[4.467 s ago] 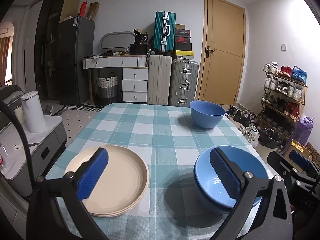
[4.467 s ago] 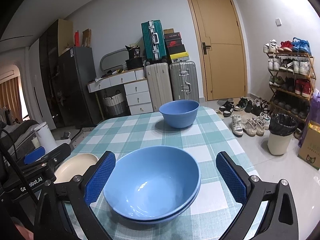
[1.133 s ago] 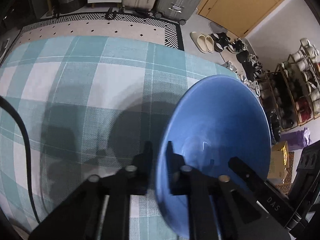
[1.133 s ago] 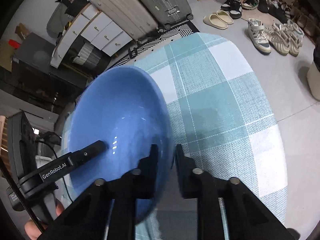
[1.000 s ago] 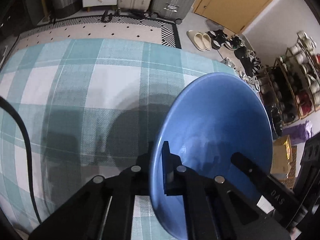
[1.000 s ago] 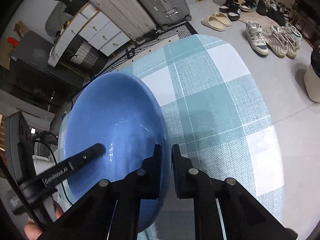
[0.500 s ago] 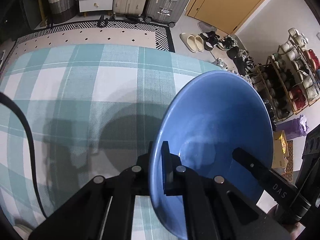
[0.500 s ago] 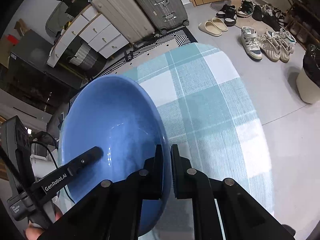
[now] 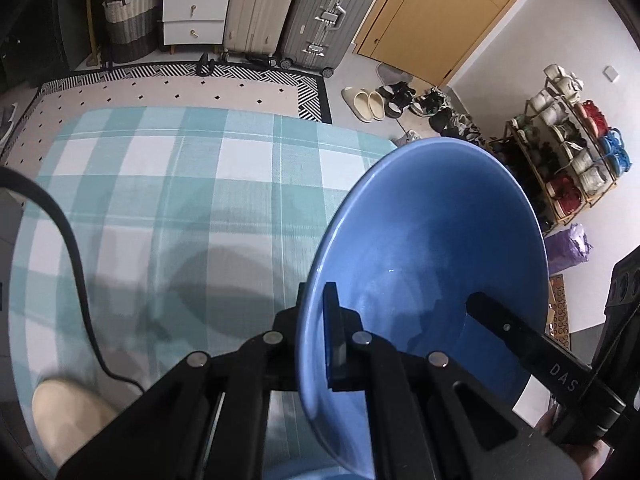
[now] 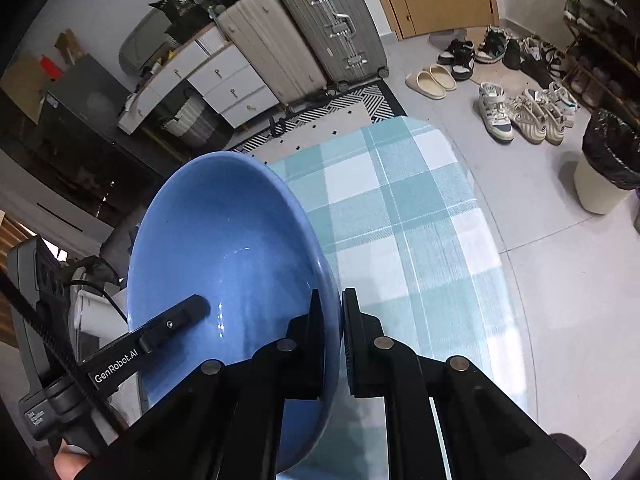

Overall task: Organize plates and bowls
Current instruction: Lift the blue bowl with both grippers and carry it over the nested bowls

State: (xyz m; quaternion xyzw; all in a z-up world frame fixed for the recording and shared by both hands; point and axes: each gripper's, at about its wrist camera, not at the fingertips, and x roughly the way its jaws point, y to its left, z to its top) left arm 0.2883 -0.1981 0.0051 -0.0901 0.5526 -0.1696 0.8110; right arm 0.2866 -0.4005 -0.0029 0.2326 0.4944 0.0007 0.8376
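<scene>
Lived-in home entryway – suitcases (image 9: 320,16), shoe rack (image 9: 576,160), slippers (image 9: 364,102), checked tablecloth (image 9: 168,184), white drawers (image 9: 196,4)

You've got a table under a teal-and-white checked cloth (image 9: 168,184), pretty much bare across the far end, with just the edge of a cream round plate (image 9: 68,412) sitting on it down at the near left corner.
</scene>
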